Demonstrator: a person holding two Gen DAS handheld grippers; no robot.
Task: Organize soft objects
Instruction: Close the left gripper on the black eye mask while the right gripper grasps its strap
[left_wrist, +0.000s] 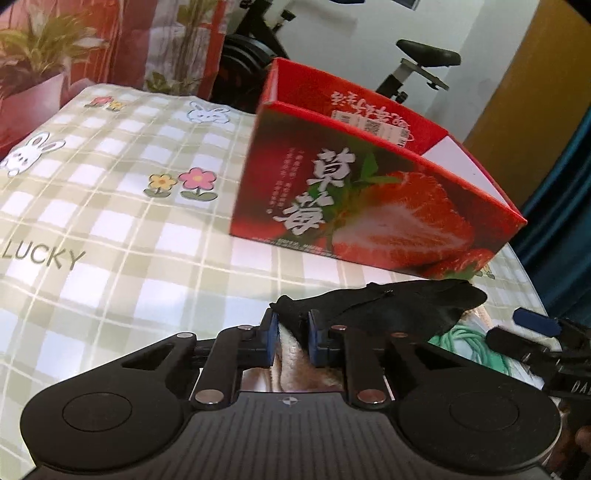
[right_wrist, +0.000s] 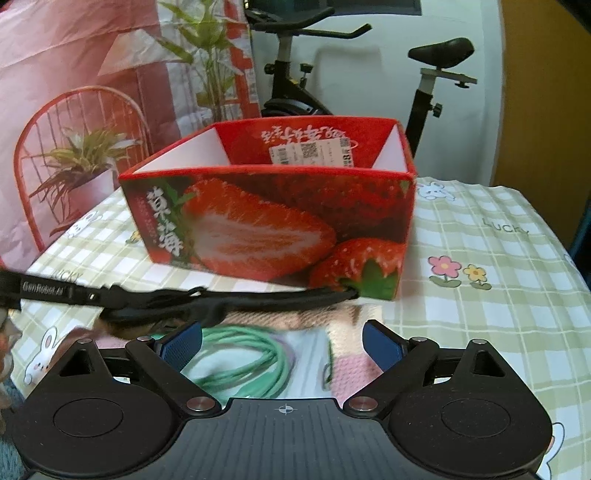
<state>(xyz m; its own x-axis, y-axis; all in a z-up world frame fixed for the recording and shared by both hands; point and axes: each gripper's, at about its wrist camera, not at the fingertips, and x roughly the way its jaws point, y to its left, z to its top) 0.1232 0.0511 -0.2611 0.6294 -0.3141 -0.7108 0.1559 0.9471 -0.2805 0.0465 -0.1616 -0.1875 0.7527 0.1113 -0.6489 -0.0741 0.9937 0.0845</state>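
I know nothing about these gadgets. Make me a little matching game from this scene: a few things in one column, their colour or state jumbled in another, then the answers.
Things:
1. left gripper
2. right gripper
3. cardboard box
4. cord

States:
A. mint green, coiled
B. shut on a black cloth
C. red with strawberry pictures, open at the top
D. open, nothing between its pads

Pairs: 1-B, 2-D, 3-C, 4-A

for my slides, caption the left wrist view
Left tool shut on black cloth before the open strawberry box.
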